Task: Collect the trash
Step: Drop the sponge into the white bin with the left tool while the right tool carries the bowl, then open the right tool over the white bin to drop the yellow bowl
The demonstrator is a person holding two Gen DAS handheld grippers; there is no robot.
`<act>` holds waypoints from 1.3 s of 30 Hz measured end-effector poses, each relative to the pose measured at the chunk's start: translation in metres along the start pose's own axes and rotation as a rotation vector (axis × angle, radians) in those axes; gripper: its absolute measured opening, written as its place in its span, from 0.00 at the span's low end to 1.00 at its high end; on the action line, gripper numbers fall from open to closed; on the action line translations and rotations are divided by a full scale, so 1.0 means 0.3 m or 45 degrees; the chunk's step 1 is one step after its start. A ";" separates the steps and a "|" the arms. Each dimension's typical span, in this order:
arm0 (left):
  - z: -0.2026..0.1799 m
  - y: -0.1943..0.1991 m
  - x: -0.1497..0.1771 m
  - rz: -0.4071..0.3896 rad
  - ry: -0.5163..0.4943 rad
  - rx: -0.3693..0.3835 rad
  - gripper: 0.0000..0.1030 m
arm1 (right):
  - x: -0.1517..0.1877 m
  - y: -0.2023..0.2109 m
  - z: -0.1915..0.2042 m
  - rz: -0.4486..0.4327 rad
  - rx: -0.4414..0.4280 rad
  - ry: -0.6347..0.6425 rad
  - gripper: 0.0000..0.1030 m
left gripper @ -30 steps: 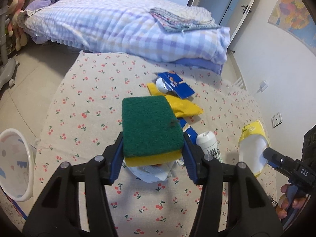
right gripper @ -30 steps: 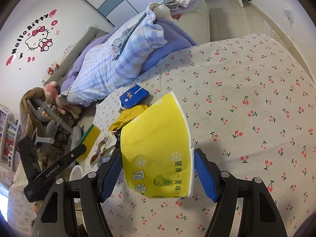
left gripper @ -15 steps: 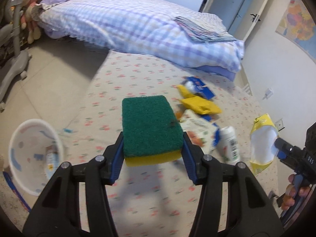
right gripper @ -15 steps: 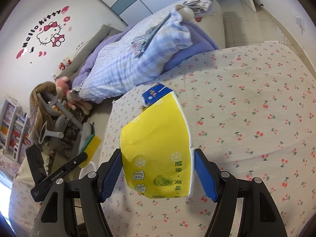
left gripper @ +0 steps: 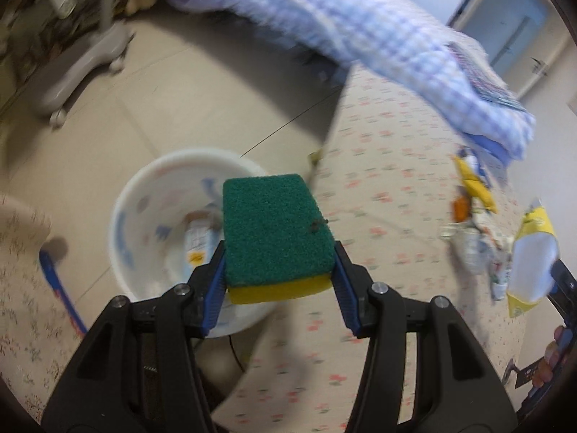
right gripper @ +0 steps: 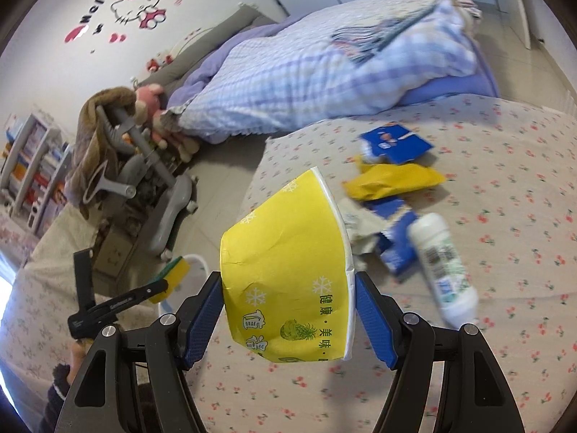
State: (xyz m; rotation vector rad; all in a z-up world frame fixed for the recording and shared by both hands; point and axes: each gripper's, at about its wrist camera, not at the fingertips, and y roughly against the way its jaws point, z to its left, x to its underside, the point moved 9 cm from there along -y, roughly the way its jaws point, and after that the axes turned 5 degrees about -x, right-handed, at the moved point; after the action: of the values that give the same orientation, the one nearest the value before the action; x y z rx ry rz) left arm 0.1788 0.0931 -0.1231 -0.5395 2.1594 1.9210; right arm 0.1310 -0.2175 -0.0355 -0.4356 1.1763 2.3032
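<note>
**Spotter:** What have you got closest in?

**Operator:** My left gripper [left gripper: 279, 267] is clamped on a rectangular sponge, green scouring face up over yellow foam [left gripper: 276, 232], with its long axis running straight out along the fingers. My right gripper [right gripper: 288, 310] is clamped on a crushed yellow paper bowl with a white rim and pineapple print [right gripper: 288, 278], lying on its side with the rim toward three o'clock.

**Spotter:** And the bin?

**Operator:** In the left view, the round white plastic basin [left gripper: 144, 195] sits on the floor at about ten o'clock from the sponge, just beyond and below it, with a small carton already inside. The sponge's left edge overlaps the basin's right rim, so I judge it isn't centred over the opening yet. The left hand is clearly the nearer one; the right view shows only a sliver of the basin's rim [right gripper: 196, 258] at nine o'clock, beside the left gripper.

**Spotter:** Farther out?

**Operator:** On the cherry-print cloth [right gripper: 505, 187], at two o'clock in the right view: a white plastic bottle [right gripper: 445, 267], a yellow wrapper [right gripper: 395, 180] and a blue wrapper [right gripper: 395, 142]. Beyond them is the checked bedding [right gripper: 306, 83].
</note>
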 end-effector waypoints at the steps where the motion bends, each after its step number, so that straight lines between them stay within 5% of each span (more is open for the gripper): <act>1: 0.029 -0.016 0.005 0.021 0.014 -0.009 0.54 | 0.004 -0.017 0.022 0.011 -0.003 0.014 0.71; 10: 0.138 -0.124 0.032 0.137 0.070 -0.048 0.58 | 0.049 -0.237 0.221 0.140 -0.019 0.133 0.71; 15: 0.192 -0.094 0.016 0.100 0.042 -0.152 0.85 | 0.075 -0.347 0.284 0.199 -0.019 0.161 0.71; 26: 0.456 0.051 0.017 -0.018 0.119 -0.358 0.93 | 0.117 -0.601 0.421 0.336 -0.095 0.135 0.71; 39: 0.575 0.097 0.040 -0.036 0.254 -0.343 0.93 | 0.226 -0.818 0.622 0.457 -0.148 0.210 0.72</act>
State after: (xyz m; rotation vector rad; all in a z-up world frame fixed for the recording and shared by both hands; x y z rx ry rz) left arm 0.1407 0.2643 -0.1243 -0.8368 1.9981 2.2439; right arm 0.2074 0.0761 -0.1225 -0.4984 1.2898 2.6977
